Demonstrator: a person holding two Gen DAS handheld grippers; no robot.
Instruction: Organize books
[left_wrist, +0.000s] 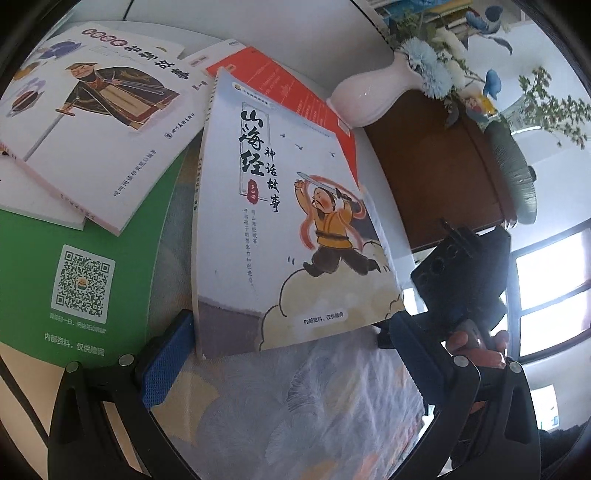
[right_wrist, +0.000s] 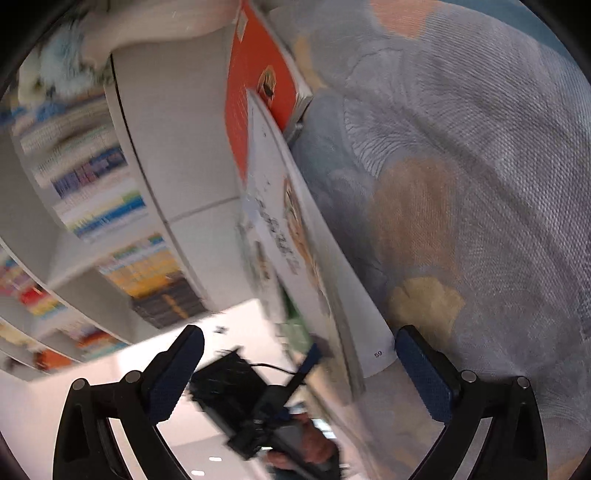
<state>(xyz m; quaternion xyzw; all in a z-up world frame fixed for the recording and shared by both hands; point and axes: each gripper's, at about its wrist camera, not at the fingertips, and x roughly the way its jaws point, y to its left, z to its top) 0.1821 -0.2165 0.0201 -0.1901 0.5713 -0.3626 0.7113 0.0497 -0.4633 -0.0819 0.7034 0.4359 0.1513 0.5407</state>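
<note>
Pale-covered storybook (left_wrist: 288, 221) with a sword-waving cartoon figure sits tilted between spread left tongs (left_wrist: 284, 354); right tongs (right_wrist: 299, 373) also spread.

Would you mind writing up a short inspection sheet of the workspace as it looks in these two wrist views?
Surface: patterned blue-grey cloth covers it.
Job's things: illustrated storybook raised at a tilt, its lower corners by the fingers of both grippers; under it the red book; to the left the warrior-cover book overlaps the green book.
Clutter: white vase with blue flowers.
Grippers: left gripper open, one pad at the book's spine corner; right gripper open, pad beside a loose page corner.
Cables: one thin black lead at the other gripper.
Surroundings: filled bookshelves, a window.
</note>
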